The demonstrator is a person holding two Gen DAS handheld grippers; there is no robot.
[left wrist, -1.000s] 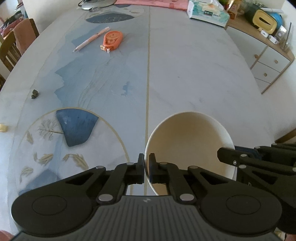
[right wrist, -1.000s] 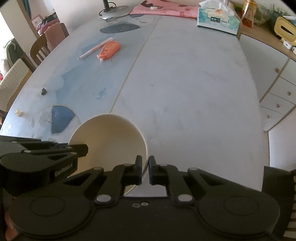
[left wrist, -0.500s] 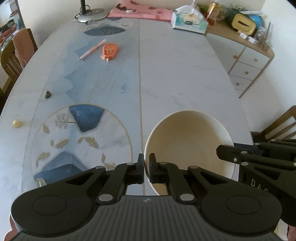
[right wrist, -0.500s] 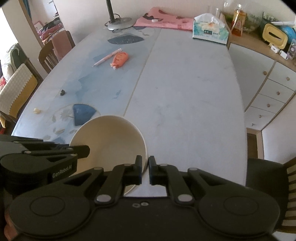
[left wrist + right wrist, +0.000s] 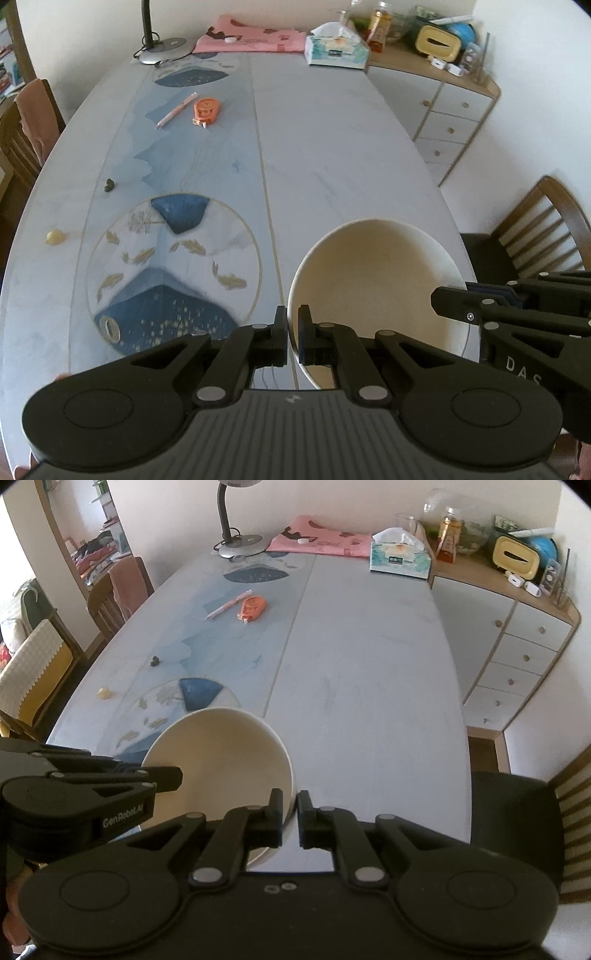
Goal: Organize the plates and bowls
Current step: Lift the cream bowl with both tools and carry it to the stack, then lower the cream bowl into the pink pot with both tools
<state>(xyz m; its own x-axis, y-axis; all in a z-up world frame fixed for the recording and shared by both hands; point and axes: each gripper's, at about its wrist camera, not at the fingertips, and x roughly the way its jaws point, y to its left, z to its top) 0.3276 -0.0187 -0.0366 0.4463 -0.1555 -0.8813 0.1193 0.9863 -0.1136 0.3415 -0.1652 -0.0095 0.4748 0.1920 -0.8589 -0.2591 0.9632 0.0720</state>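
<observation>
Open table [image 5: 369,686] is seen ahead on the right half. On the left half, a pen [image 5: 229,604] and an orange tape roller [image 5: 252,607] are in the way.

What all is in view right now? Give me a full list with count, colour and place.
bowl: 1, cream, held by its rim between both grippers over the near table end
table: 1, pale grey with blue printed patterns, fills the view
pen: 1, pink, far left half of table
correction tape: 1, orange, just right of the pen
tissue box: 1, teal and white, far right table edge
desk lamp: 1, grey, far end
pink cloth: 1, far end
sideboard: 1, white drawers, right of table
chairs: several, wood, both sides
left gripper: black, shut on the bowl rim
right gripper: black, shut on the opposite rim
</observation>
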